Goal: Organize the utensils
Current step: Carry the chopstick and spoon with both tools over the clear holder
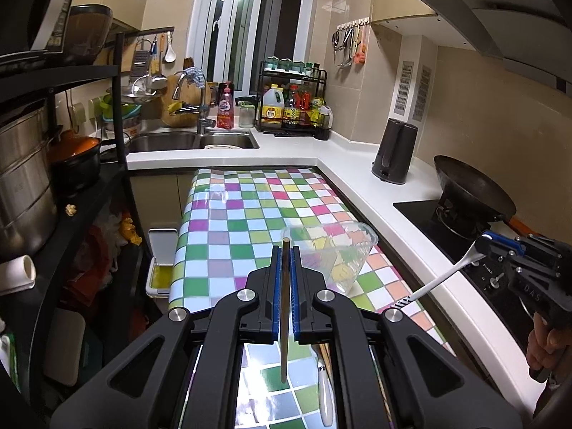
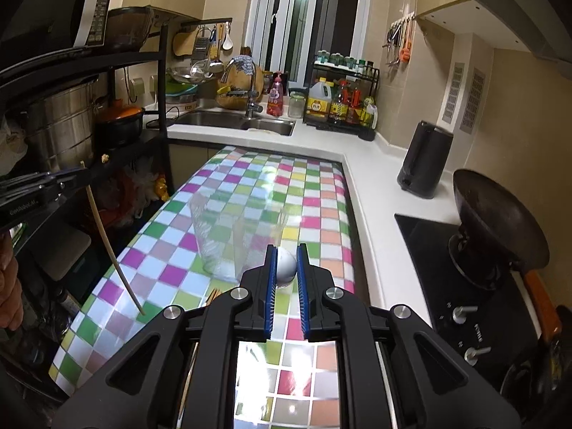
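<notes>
Chopstick (image 1: 285,307) pinched in left tool (image 1: 285,250), white spoon (image 2: 286,267) pinched in right tool (image 2: 286,250), checkered table (image 1: 228,214) open ahead.

You get warm, dim indoor light; glare whitens the checkered cloth (image 1: 228,214), edges bow strongly, and the shelf (image 2: 118,60) side sits shadowed.
</notes>
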A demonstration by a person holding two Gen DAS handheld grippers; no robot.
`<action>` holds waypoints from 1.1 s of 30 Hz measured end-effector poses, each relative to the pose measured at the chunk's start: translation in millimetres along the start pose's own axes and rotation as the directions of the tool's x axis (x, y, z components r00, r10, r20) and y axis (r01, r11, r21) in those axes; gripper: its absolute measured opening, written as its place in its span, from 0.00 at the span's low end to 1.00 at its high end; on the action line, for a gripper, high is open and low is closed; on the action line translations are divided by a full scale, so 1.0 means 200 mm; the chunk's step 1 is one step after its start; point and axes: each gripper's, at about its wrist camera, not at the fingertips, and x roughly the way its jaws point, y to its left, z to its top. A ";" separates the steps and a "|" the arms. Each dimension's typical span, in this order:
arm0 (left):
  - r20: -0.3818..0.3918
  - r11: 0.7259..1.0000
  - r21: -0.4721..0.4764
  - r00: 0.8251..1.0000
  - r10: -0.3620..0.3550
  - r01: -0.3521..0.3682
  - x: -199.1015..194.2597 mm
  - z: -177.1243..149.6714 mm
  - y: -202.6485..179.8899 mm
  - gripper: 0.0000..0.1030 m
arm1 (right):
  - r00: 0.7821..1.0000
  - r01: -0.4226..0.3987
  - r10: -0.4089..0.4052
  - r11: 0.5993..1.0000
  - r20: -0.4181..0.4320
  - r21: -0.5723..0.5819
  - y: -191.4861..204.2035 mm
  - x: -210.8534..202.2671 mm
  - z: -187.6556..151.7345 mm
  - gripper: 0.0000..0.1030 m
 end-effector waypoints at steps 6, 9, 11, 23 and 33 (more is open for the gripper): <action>0.037 0.999 0.027 0.999 -0.033 0.032 0.01 0.29 -0.03 0.04 | 0.998 0.013 -0.012 1.000 0.054 -0.025 -0.04 -0.03 0.25 0.11; 0.074 0.999 0.025 0.996 -0.050 0.048 0.03 0.46 -0.05 0.04 | 0.996 0.022 -0.019 0.999 0.083 -0.037 -0.06 -0.03 0.38 0.11; 0.094 0.998 0.017 0.993 -0.065 0.064 0.04 0.56 -0.06 0.04 | 0.995 0.027 -0.023 0.998 0.095 -0.049 -0.06 -0.01 0.45 0.11; 0.099 0.994 -0.043 0.991 -0.094 0.099 0.47 0.66 -0.04 0.04 | 1.000 0.005 -0.003 0.999 0.031 -0.049 -0.05 0.40 0.50 0.11; -0.050 0.990 -0.070 0.991 -0.126 0.122 0.79 0.40 0.00 0.04 | 0.998 -0.035 0.032 0.999 -0.060 -0.039 0.01 0.71 0.35 0.11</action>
